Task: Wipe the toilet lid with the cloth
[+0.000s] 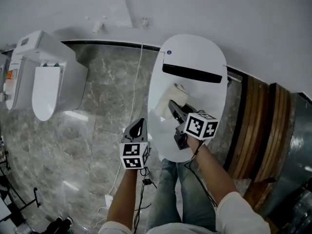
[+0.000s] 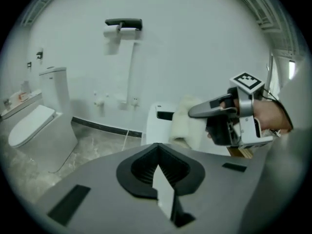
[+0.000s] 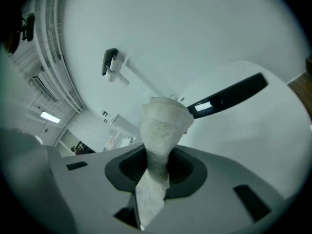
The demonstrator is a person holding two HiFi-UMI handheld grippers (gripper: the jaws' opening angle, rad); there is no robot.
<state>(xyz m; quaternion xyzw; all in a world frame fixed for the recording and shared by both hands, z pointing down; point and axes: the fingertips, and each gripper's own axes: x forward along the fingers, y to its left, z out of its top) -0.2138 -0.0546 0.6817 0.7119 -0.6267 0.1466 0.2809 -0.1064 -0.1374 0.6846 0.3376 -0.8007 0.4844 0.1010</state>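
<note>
The white toilet lid (image 1: 195, 94) lies shut below me, with a black strip (image 1: 194, 73) near its back. A cream cloth (image 1: 171, 100) rests on the lid's left half, and my right gripper (image 1: 174, 109) is shut on it. In the right gripper view the cloth (image 3: 163, 130) runs up from between the jaws of that gripper (image 3: 155, 167), bunched at its far end over the lid (image 3: 253, 130). My left gripper (image 1: 140, 126) hangs beside the lid's front left edge, shut and empty. The left gripper (image 2: 158, 156) looks toward the cloth (image 2: 185, 123) and the right gripper (image 2: 197, 112).
A second toilet (image 1: 46, 79) stands at the left on the grey marble floor (image 1: 102, 111). A white cable (image 1: 139, 77) runs down the floor beside the lid. Wooden slats (image 1: 261, 130) lie to the right. A black holder (image 2: 123, 24) hangs on the wall.
</note>
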